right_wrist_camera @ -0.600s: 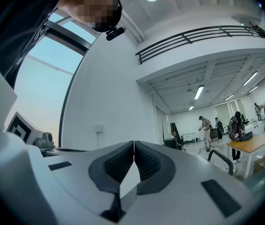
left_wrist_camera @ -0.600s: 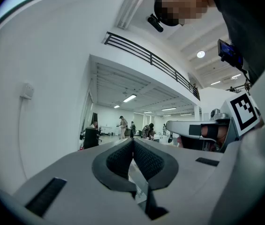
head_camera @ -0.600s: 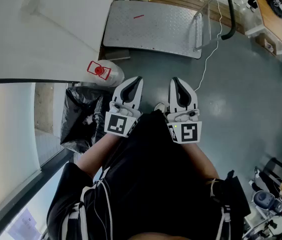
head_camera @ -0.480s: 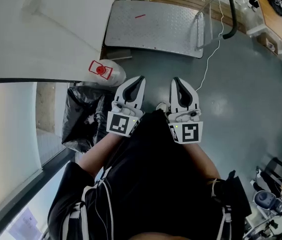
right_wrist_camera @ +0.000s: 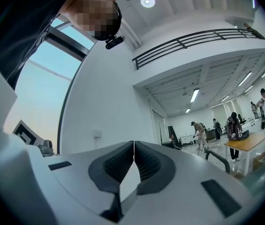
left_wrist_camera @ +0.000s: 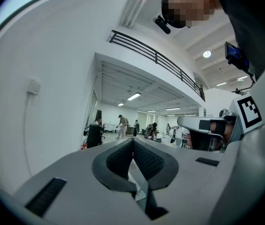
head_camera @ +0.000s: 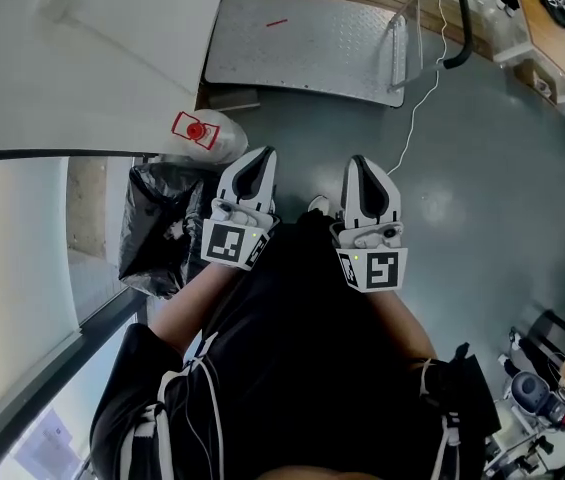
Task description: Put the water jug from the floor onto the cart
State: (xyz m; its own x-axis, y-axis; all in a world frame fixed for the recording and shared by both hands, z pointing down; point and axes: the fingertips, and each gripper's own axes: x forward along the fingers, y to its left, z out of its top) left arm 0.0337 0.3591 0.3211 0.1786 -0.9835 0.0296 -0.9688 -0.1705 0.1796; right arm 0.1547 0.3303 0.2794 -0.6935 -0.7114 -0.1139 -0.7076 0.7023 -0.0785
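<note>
A black bin bag [head_camera: 157, 230] sits on the left, by the white wall [head_camera: 82, 68]. Just beside it, on the grey floor [head_camera: 502, 198], is the big clear plastic water jug with a red cap [head_camera: 200, 133]. The jug is well apart from the cart. The left tongs [head_camera: 259, 160] are held out flat, near the jug but not touching it. Their two tips are pressed together with nothing between them. The right tongs [head_camera: 359, 165] are next to them, closed tight too and holding nothing. Farther ahead is the flat grey metal cart [head_camera: 302, 43], with a black handle [head_camera: 454, 18] at its right end. A thin white cable [head_camera: 417, 108] runs from the handle end down over the floor.
</note>
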